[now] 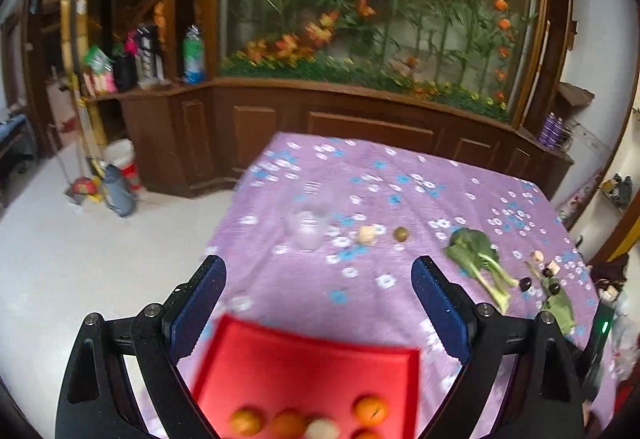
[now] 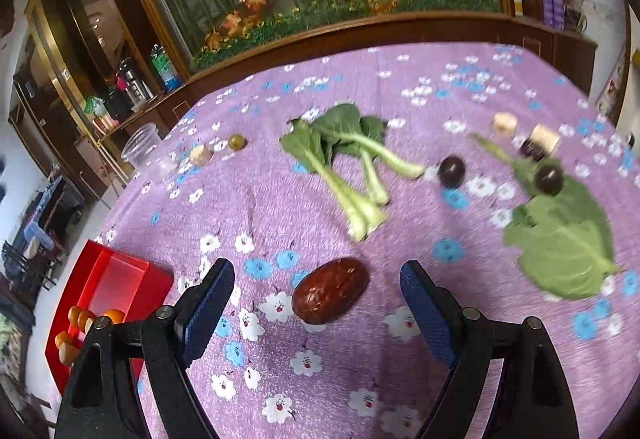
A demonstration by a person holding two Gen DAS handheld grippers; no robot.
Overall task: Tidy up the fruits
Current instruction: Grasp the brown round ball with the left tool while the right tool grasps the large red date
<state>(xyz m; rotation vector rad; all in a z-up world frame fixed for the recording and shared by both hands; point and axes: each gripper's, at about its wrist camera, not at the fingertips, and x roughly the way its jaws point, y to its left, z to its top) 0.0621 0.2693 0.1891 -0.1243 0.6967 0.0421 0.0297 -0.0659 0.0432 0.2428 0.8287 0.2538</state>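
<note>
A red tray (image 1: 304,363) lies near me on the purple flowered tablecloth (image 1: 380,199), holding several oranges (image 1: 370,410) and a pale fruit (image 1: 322,429). My left gripper (image 1: 318,275) is open and empty above the tray's far edge. My right gripper (image 2: 316,279) is open, with a red-brown jujube (image 2: 330,295) lying on the cloth between its fingers, untouched. Farther off lie a green fruit (image 2: 237,141), a pale piece (image 2: 200,155), two dark plums (image 2: 451,171) (image 2: 549,179) and the tray (image 2: 116,279) at the left.
Bok choy (image 2: 352,159) and a loose green leaf (image 2: 564,239) lie mid-table. A clear plastic cup (image 1: 308,227) stands at the table's left. Two cork-like pieces (image 2: 504,123) sit at the far right. A wooden cabinet (image 1: 360,119) with a flower display stands behind.
</note>
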